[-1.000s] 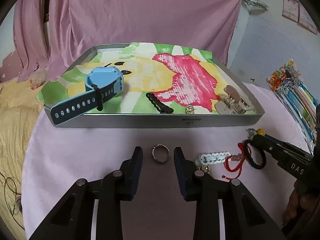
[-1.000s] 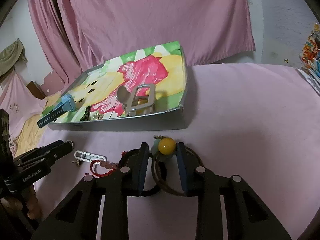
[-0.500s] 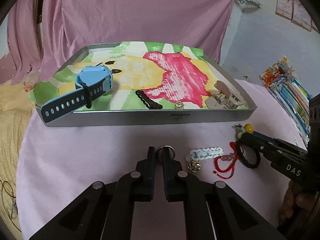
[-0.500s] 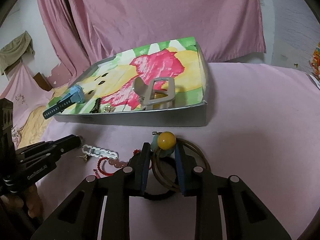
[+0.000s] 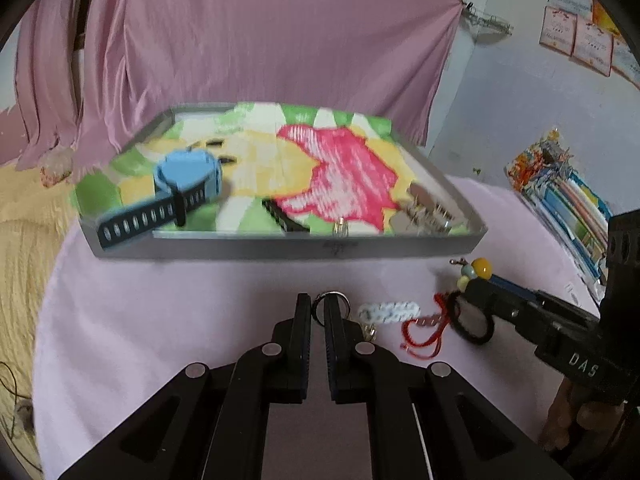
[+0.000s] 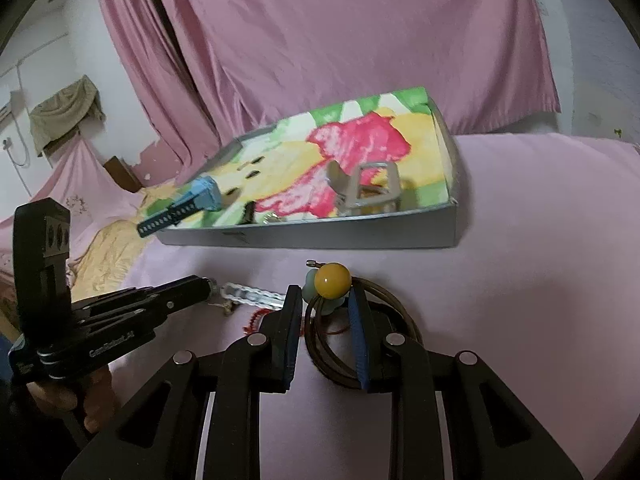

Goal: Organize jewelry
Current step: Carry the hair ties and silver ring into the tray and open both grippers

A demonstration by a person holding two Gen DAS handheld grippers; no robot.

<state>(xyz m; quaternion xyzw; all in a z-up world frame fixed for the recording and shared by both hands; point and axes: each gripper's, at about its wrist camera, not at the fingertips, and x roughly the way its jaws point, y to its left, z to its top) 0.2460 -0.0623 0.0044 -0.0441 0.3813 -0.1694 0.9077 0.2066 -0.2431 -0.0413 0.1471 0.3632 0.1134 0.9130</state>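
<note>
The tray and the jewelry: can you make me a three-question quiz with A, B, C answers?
1. Where is the blue watch?
A. in the tray
B. on the pink cloth
C. in the right tool

2. What colour is the big bead between the right tool fingers?
A. purple
B. yellow
C. black

3. What is the left tool doing?
A. wide open
B. holding the watch
C. shut on the silver ring

Answers: A, it lies on the tray's picture; B, it shines yellow; C, the ring sits pinched between its tips.
</note>
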